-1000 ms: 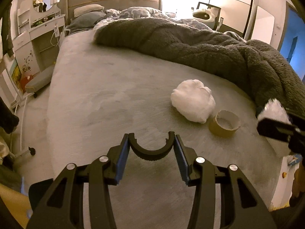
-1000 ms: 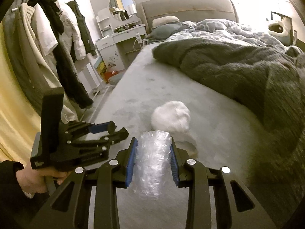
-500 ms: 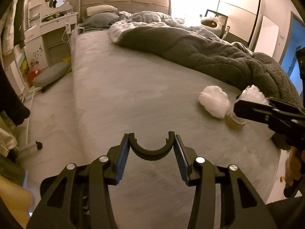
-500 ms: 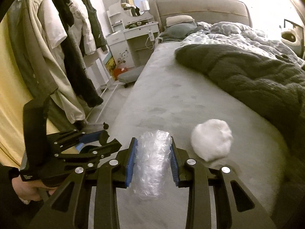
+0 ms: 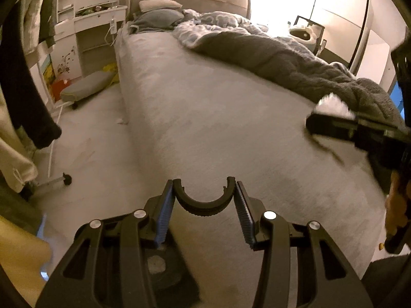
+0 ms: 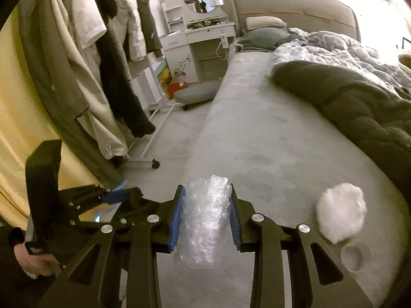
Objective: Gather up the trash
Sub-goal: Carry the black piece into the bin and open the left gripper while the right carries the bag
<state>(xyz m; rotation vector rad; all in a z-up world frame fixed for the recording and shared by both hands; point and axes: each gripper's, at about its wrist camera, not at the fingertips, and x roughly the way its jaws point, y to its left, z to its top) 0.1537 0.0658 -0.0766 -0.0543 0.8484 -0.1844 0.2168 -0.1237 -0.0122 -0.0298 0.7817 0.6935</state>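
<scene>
1. The right gripper [image 6: 205, 215] held a crumpled wad of bubble wrap [image 6: 205, 220] clamped between its jaws, above the near edge of the bed [image 6: 257, 141].
2. The left gripper [image 5: 204, 205] stood half-open and empty, over the same edge.
3. A white wad [image 6: 340, 211] and a tape roll [image 6: 353, 255] lay on the bed.
4. Judged step: carrying trash off; next calls for a bin, unseen.

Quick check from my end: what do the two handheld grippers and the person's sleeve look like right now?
Both grippers are matte black plastic with cut-out triangular arms and silver round pivot bolts. The left gripper has blue ribbed pads and a black curved, ridged bridge between its fingers. The right gripper has matching blue pads. The left hand shows a dark sleeve.
</scene>
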